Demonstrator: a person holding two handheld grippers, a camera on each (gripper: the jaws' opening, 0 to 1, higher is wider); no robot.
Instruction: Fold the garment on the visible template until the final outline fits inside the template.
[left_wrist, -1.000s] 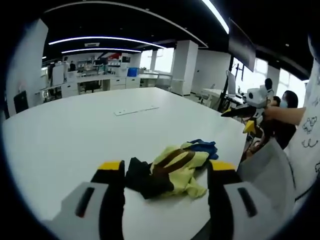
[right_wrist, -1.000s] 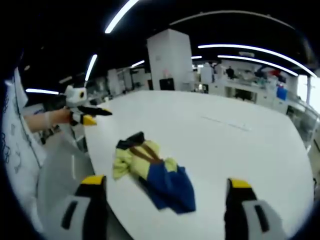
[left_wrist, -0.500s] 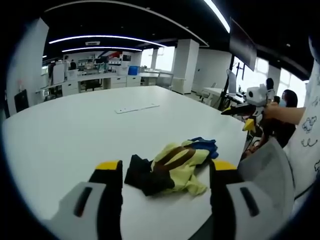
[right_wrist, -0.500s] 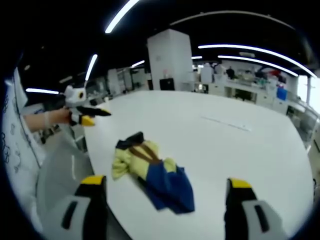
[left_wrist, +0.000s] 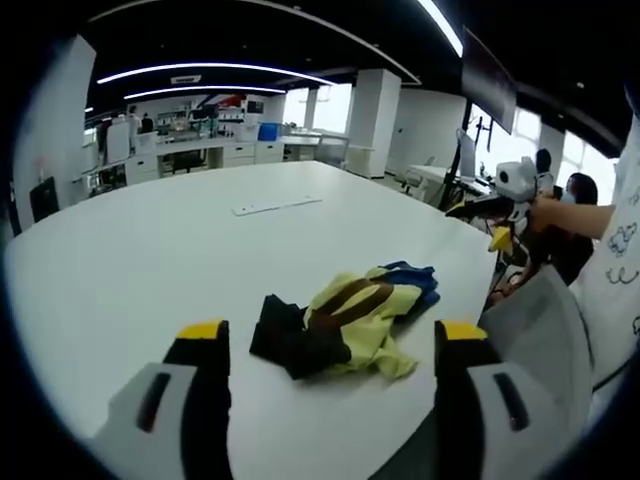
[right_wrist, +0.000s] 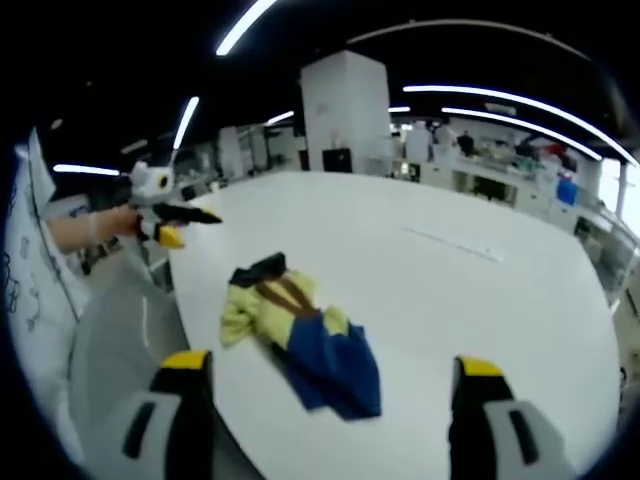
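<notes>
Left tool (left_wrist: 325, 330): jaws spread wide, yellow-tipped, nothing between them in grip; it is held above the white worktop (left_wrist: 130, 260), clear of the cloth. The garment (left_wrist: 345, 322) lies crumpled on the worktop just ahead of this tool, framed between its two jaws but not touching either. In the left gripper view the garment's black part sits toward the left jaw, the yellow body with brown straps in the middle, and the blue part at the far end, toward the right jaw. Right tool (right_wrist: 325, 370): jaws likewise wide apart, holding nothing, raised above the worktop (right_wrist: 480, 300). The garment (right_wrist: 300, 330) lies ahead of it and nearer its left jaw, blue part closest to the tool, yellow part beyond, black part farthest. The garment rests close to the worktop edge on the person's side. No template outline can be made out on the worktop surface. A thin pale strip (left_wrist: 277, 205) lies flat on the worktop well beyond the garment. Each tool is visible from the other's camera: the right tool (left_wrist: 500, 205) at the right of the left gripper view, the left tool (right_wrist: 165, 215) at the left of the right gripper view, each held in a hand off the worktop edge.
</notes>
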